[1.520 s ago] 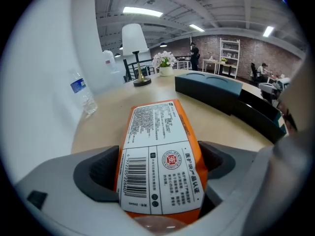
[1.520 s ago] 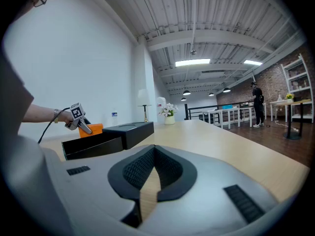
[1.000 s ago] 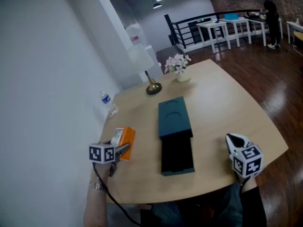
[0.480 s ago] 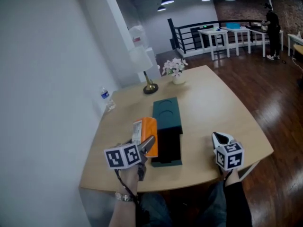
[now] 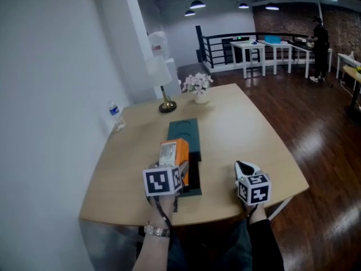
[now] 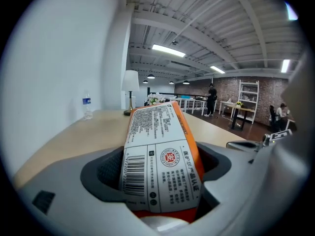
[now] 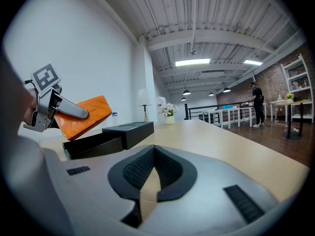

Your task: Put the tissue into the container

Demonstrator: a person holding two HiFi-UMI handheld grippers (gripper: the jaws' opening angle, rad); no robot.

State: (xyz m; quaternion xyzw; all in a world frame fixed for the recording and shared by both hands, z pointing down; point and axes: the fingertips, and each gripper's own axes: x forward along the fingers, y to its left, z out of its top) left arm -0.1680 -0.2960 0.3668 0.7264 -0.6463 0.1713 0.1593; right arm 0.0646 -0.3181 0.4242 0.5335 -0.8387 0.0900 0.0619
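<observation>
"Tissue pack (image 5: 173, 151), orange soft wrapper with a white printed label: position?"

"Off the pale wooden tabletop (image 5: 242, 123). The left claw (image 5: 179, 170) is clamped on it, one jaw against each long side, label facing up, and the pack's front end reaches past the jaw tips. The right gripper view shows the tissue pack tilted, far end higher, hanging over the open near end of the dark teal rectangular container (image 5: 185, 131)."

"Container, condition?"

"Lying lengthways in the middle of the tabletop. The far half is closed under a lid; the near half is an open black tray. The pack is above that tray, not lying in it. Whether its low corner touches the rim, I cannot tell."

"Right claw (image 7: 155, 151)?"

"Jaws together, nothing between them; only tabletop shows through the gap below the pads. It sits near the front edge, to the right of the container and well apart from it."

"Other items?"

"White-shaded lamp (image 5: 158, 73) on a brass base, white flowers in a small vase (image 5: 197, 84), and a clear water bottle (image 5: 115, 113) by the wall. All are beyond the container."
</observation>
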